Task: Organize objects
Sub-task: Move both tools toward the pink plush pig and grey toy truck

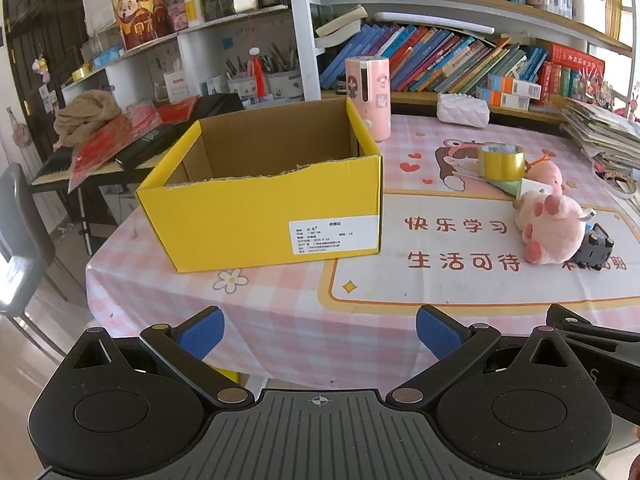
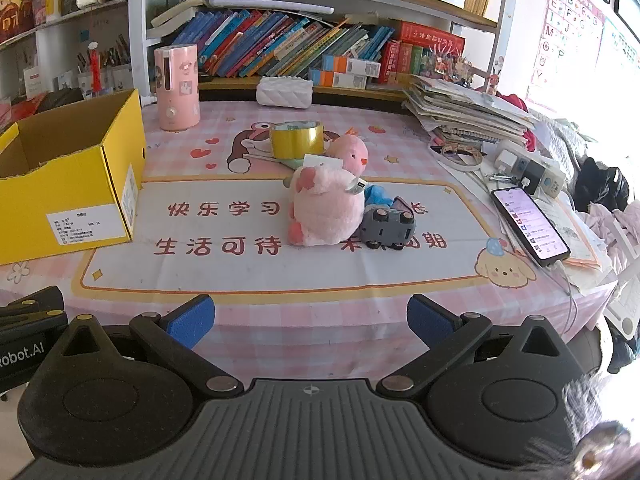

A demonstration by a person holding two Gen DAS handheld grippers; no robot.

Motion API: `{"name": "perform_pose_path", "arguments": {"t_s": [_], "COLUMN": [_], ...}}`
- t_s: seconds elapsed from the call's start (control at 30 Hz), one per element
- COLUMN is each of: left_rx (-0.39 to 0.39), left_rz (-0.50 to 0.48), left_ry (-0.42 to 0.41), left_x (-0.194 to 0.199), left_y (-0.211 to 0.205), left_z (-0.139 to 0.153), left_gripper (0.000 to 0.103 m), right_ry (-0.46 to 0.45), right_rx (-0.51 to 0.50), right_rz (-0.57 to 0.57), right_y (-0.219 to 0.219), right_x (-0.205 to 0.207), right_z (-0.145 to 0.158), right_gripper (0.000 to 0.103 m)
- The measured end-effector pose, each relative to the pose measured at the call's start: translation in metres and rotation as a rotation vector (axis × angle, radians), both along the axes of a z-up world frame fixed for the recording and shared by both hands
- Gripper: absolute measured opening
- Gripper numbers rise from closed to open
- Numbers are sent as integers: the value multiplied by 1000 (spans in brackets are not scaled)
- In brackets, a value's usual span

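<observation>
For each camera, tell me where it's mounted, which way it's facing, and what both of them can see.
Left wrist: sits on the left gripper, looks forward over the table edge at the yellow box; its open blue-padded fingers show.
Right wrist: sits on the right gripper, looks forward at the pink plush and grey toy car; its open fingers show.
Shared: box, plush, car, gold tape roll, pink cylinder.

Bright daylight from the right washes out the wall poster [image 2: 572, 20]; fisheye bends the edges, centre sharp.

Both tongs [image 1: 320, 334] [image 2: 311, 322] are matte black with blue pads, silver rivets, ribbed grey bases.
</observation>
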State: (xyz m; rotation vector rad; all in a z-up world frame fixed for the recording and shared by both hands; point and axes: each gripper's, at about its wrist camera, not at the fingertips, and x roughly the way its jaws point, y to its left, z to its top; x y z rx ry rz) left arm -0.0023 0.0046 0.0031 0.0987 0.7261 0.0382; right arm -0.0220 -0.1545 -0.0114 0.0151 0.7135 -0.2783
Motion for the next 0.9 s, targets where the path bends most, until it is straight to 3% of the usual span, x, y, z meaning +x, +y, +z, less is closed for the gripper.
{"name": "perform_pose_path", "arguments": {"t_s": [0.9], "left_rx": [3], "left_rz": [-23], "left_ry": [-7], "left_x": [-1], "left_y": [-12], "left_z": [4], "left_gripper": [103], "right_ry": [-3], "right_rx": [4], "right_rz": [-21], "right_y": [-7], "right_x": [-4], "right_z": [3], "right_gripper": [103]}}
